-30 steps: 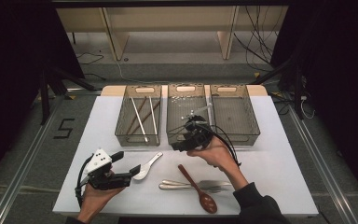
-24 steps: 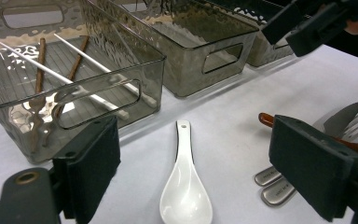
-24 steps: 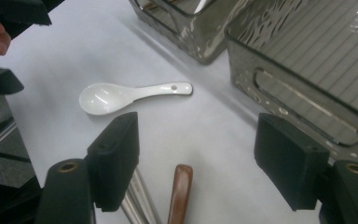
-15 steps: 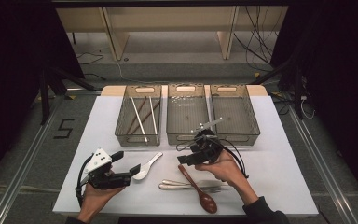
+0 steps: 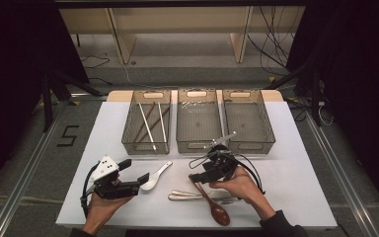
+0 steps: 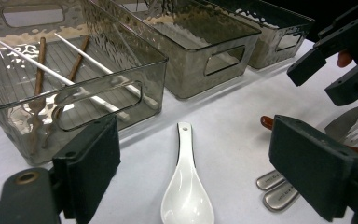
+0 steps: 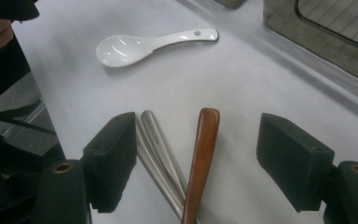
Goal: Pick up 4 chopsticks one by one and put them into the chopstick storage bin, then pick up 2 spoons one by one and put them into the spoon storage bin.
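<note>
Jaws of our right hand-held gripper (image 7: 196, 163) stand apart, having just been opening, around the wooden spoon (image 7: 200, 158) handle lying on the worktop (image 7: 242, 79). Our left hand-held gripper (image 6: 196, 172) is open above the white spoon (image 6: 186, 196).

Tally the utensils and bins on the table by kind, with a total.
Clear bins: 3
White chopsticks: 2
Brown chopsticks: 2
White ceramic spoon: 1
Wooden spoon: 1
Metal cutlery pieces lying beside the wooden spoon: 2, a fork and what looks like a knife
Total: 11
</note>
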Available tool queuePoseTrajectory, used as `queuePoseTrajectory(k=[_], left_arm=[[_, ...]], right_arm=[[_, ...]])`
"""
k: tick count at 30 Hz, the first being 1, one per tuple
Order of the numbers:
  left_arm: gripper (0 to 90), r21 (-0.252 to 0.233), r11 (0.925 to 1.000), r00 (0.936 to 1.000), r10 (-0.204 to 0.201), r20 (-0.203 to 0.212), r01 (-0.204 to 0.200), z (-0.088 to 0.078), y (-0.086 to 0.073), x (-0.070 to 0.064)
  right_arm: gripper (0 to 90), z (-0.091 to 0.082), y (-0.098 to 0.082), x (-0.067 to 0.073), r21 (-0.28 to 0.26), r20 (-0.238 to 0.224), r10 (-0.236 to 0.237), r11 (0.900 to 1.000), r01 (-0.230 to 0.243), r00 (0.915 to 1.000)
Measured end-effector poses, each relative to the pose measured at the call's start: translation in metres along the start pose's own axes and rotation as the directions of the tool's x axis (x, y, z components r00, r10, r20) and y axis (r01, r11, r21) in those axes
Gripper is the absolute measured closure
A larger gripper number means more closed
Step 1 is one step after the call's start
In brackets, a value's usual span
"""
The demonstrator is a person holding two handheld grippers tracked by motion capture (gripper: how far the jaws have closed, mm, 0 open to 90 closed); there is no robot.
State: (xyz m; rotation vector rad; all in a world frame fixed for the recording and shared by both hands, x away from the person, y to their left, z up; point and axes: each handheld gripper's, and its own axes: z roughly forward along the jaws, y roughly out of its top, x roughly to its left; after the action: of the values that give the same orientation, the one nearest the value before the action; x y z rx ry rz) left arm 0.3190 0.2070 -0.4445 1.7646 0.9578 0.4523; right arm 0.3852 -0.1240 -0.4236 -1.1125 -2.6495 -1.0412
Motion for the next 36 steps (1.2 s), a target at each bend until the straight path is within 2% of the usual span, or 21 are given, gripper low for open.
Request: queuePoseTrajectory(k=[8,13,19,36], left_arm=[[15.9,-0.006,1.0,1.0,-0.002,0.003,0.002,-0.001,0.0,0.0],[15.9,-0.008,1.0,1.0,-0.002,0.003,0.002,-0.001,0.0,-0.001],[15.9,-0.006,1.0,1.0,0.001,0.004,-0.001,0.0,0.001,-0.001],[15.9,-0.002,0.9999,0.9999,0.016,0.005,-0.016,-0.001,0.0,-0.002]], right_arm=[[28.6,0.005,-0.007,0.002,0.026,0.003,-0.003,1.0,0.003,1.0],[28.4,0.007,-0.014,0.005,0.057,0.016,0.005,0.998,-0.006,0.9999],[28.7,0.011,-0.016,0.005,0.085,0.032,-0.007,0.996,0.004,0.9995],[42.2,0.021,-0.024,0.003,0.174,0.037,0.009,0.985,-0.016,0.9993]])
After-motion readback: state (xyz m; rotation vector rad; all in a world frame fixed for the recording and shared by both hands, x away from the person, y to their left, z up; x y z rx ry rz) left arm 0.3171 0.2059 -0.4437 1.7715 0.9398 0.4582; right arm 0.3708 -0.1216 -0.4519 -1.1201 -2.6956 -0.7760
